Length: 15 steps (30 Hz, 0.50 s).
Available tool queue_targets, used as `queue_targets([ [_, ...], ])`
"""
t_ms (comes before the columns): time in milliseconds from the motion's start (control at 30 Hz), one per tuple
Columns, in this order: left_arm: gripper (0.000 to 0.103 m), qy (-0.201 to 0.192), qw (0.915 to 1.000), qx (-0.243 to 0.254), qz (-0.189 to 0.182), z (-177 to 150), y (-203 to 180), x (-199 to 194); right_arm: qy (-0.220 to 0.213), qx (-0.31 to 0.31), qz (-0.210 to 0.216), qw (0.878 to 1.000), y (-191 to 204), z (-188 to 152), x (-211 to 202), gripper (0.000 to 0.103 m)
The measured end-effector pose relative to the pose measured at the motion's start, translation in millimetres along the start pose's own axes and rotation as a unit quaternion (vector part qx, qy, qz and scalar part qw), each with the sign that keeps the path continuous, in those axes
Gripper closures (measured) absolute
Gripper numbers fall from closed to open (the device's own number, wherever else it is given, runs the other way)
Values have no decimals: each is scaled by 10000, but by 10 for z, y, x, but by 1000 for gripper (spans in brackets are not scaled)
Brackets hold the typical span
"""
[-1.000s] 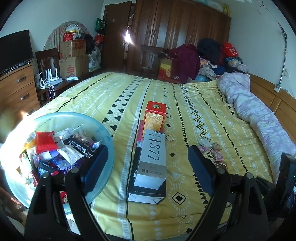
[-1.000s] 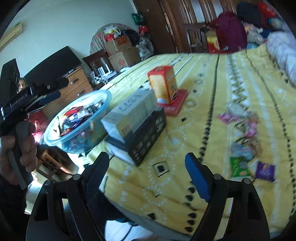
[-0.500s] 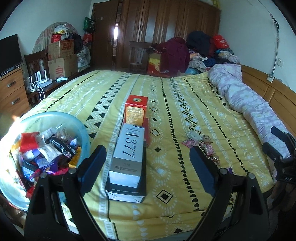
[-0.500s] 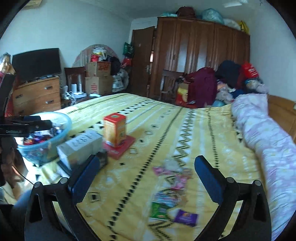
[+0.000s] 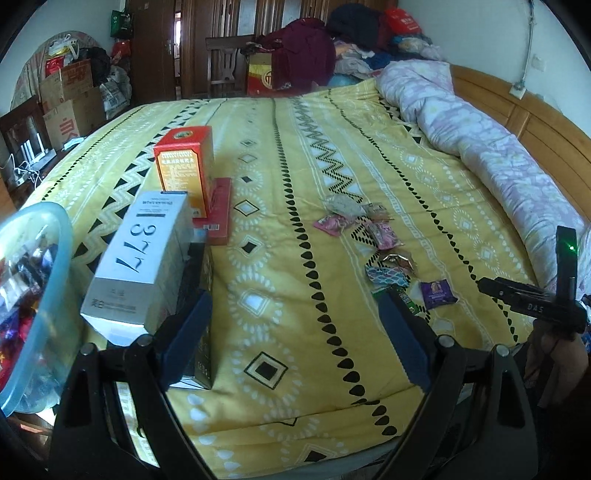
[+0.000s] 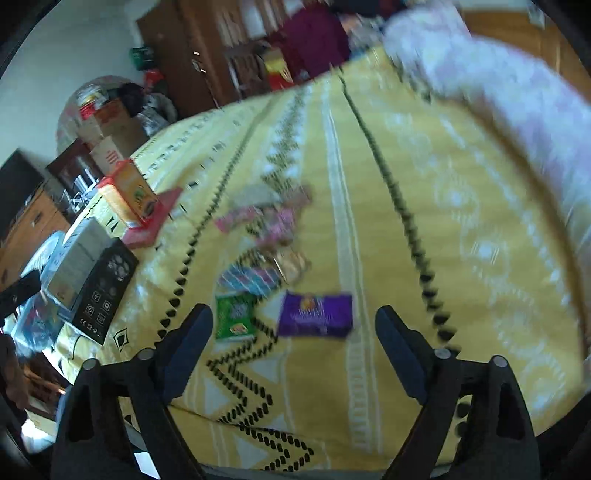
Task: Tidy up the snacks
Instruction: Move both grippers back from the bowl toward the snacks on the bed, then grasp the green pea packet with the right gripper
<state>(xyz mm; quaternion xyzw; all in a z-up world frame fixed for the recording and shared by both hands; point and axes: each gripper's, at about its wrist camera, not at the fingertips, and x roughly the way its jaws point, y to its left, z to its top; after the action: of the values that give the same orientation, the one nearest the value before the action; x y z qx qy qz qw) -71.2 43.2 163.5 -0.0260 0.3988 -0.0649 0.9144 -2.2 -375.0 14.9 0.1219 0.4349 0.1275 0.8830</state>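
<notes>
Right claw (image 6: pixel 293 339), released and just narrowing with nothing between its jaws, hangs over the bed (image 6: pixel 388 206) with the flat purple packet (image 6: pixel 314 314) lying just ahead, long axis crosswise, nearest of the scattered snacks; the left claw (image 5: pixel 295 334), also released, stands farther off.

A: what's the room like?
B: bedroom w/ white walls (image 5: pixel 461 33), big bed (image 5: pixel 295 184) under a yellow patterned sheet, wood headboard (image 5: pixel 546 125) on the right.
A: other furniture?
B: dark wood wardrobe (image 5: pixel 221 40) at the back, a chair (image 5: pixel 225 66) in front of it, cardboard boxes (image 5: pixel 70 99) stacked left. Daylight, pretty bright.
</notes>
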Motion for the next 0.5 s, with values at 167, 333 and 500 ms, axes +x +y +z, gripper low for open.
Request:
queue_targets([
  [167,11,232,9997,0,5,-60,-1,151,183,218,-50,9996,-83,-22,521,15],
  [333,11,395,9992,20,35,-89,-9,226,333,-200,342,9987,315,54,993,15],
  [500,11,519,9986,54,-15,-111,-50,305,437,-1283,1468,9798,974,40,946,21],
])
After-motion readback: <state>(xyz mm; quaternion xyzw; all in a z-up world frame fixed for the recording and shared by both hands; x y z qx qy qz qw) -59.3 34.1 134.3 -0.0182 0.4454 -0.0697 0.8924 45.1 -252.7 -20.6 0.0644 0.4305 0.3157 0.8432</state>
